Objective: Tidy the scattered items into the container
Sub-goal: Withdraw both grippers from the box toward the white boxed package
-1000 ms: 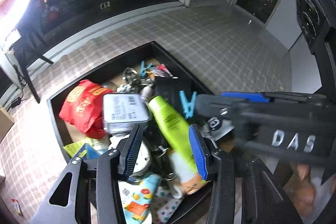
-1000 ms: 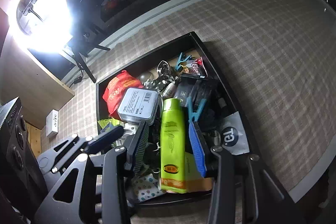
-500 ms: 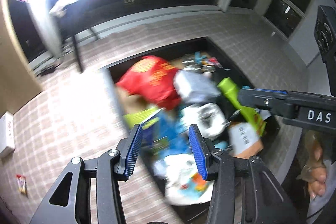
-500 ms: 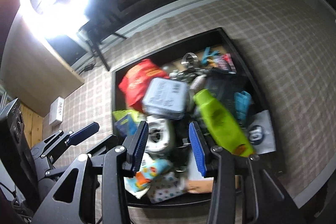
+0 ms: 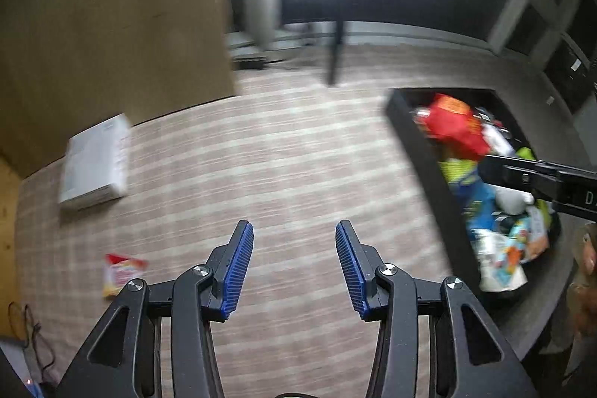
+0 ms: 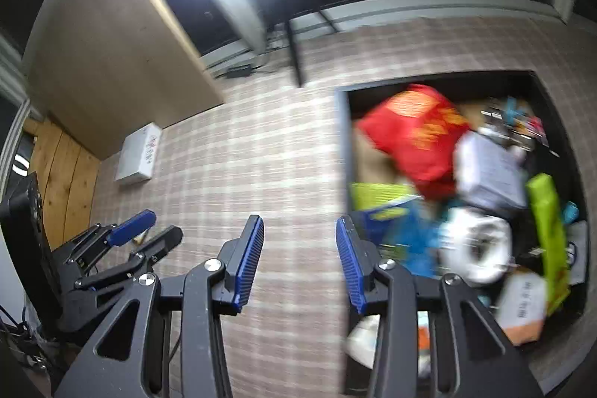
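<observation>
Hanging over checked cloth (image 5: 298, 174), both blue-padded tongs, left gripper (image 5: 294, 271) and right gripper (image 6: 299, 265), gape released; the crammed black rectangular tray (image 6: 343, 144) lies at three o'clock.

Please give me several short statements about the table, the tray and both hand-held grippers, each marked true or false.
1. The left hand-held gripper holds nothing. True.
2. The black tray is empty. False: it is piled with items, a red packet among them.
3. A small snack packet lies on the checked tablecloth, outside the tray. True.
4. The right hand-held gripper grips the green bottle. False: its jaws are open and empty; the bottle lies in the tray.
5. A white box lies on the tablecloth. True.
</observation>
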Demonstrator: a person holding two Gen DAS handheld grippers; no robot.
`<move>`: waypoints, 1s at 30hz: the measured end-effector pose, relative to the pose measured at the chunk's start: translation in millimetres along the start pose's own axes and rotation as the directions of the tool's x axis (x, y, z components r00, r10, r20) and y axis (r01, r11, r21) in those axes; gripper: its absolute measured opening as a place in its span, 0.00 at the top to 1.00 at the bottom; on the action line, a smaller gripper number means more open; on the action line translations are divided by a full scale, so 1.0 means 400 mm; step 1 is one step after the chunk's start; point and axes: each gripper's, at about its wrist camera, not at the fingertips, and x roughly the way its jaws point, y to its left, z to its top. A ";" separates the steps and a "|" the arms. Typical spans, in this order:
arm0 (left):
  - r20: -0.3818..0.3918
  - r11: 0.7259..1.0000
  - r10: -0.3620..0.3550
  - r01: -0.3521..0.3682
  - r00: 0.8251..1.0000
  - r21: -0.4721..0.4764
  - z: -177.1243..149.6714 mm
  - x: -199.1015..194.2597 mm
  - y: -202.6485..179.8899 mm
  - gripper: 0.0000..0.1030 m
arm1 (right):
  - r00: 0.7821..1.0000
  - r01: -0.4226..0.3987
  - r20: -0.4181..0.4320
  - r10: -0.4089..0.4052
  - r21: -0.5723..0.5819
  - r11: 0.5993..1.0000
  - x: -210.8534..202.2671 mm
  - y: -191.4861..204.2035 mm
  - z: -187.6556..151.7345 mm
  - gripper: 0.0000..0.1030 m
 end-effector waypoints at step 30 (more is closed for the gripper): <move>-0.049 0.961 0.150 -0.158 0.987 -0.228 0.056 0.183 0.631 0.39 | 0.998 -0.010 -0.059 -0.003 -0.221 0.975 0.486 0.622 0.154 0.59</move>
